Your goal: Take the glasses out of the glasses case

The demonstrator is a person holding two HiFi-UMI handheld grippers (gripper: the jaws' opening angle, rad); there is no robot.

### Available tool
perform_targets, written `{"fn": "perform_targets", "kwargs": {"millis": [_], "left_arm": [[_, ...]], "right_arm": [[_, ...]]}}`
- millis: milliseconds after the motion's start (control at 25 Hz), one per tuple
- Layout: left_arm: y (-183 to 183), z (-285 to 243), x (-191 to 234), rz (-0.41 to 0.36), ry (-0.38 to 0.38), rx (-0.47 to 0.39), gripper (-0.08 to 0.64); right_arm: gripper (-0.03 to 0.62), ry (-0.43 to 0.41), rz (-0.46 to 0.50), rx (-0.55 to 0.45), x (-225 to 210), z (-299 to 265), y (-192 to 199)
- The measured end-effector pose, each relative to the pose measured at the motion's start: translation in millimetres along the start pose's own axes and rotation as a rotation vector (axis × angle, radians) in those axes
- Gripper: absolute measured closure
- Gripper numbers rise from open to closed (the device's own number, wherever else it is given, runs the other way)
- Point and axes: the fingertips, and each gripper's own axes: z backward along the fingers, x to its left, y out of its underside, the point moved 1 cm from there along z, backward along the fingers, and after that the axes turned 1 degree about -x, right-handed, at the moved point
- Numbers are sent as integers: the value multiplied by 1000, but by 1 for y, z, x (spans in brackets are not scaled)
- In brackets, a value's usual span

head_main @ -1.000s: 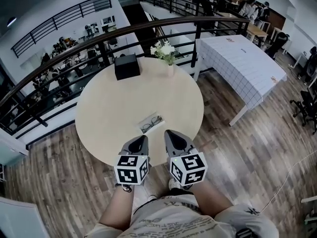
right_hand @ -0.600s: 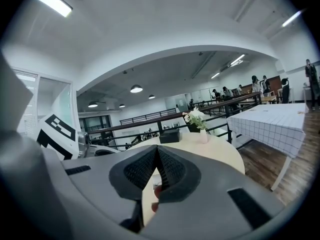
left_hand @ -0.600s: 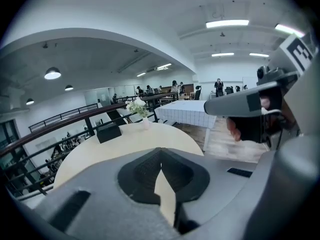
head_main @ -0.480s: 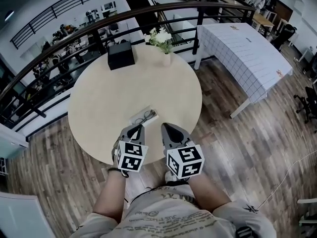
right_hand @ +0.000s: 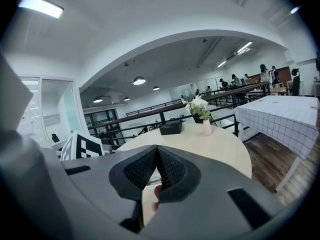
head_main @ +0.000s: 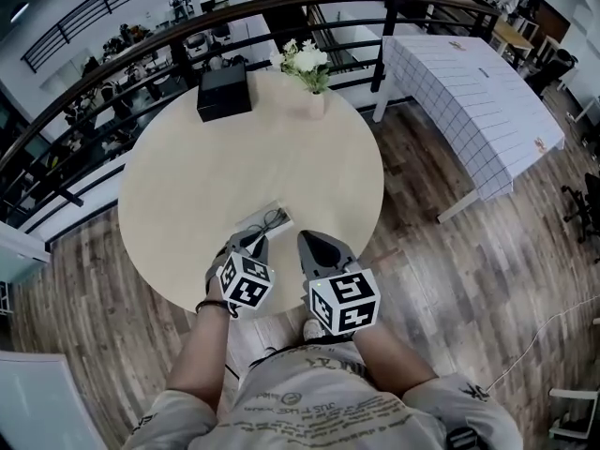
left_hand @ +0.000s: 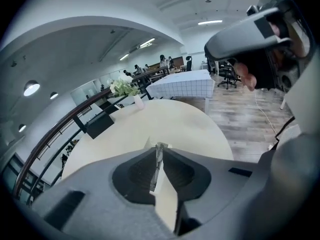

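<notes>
Round table, glasses case at left hand-held gripper tip, right hand-held gripper beside, both pressed together

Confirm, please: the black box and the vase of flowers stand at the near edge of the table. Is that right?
Not quite. The head view shows the black box and the vase of flowers at the far edge of the table, not the near edge.

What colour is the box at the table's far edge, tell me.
The box is black; head view shows it best.
</notes>
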Motion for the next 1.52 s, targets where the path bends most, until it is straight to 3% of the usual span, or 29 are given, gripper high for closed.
{"fn": "perform_targets", "kwargs": {"millis": [80, 520, 1520], "left_arm": [[3, -25, -2, -25, 18, 31, 492], [43, -96, 8, -63, 28, 203, 489], [73, -165, 20, -150, 128, 430, 491]], "right_arm": [[581, -5, 3, 12, -17, -11, 2], [581, -3, -5, 77, -58, -33, 12], [581, 55, -39, 117, -102, -47, 16]]}}
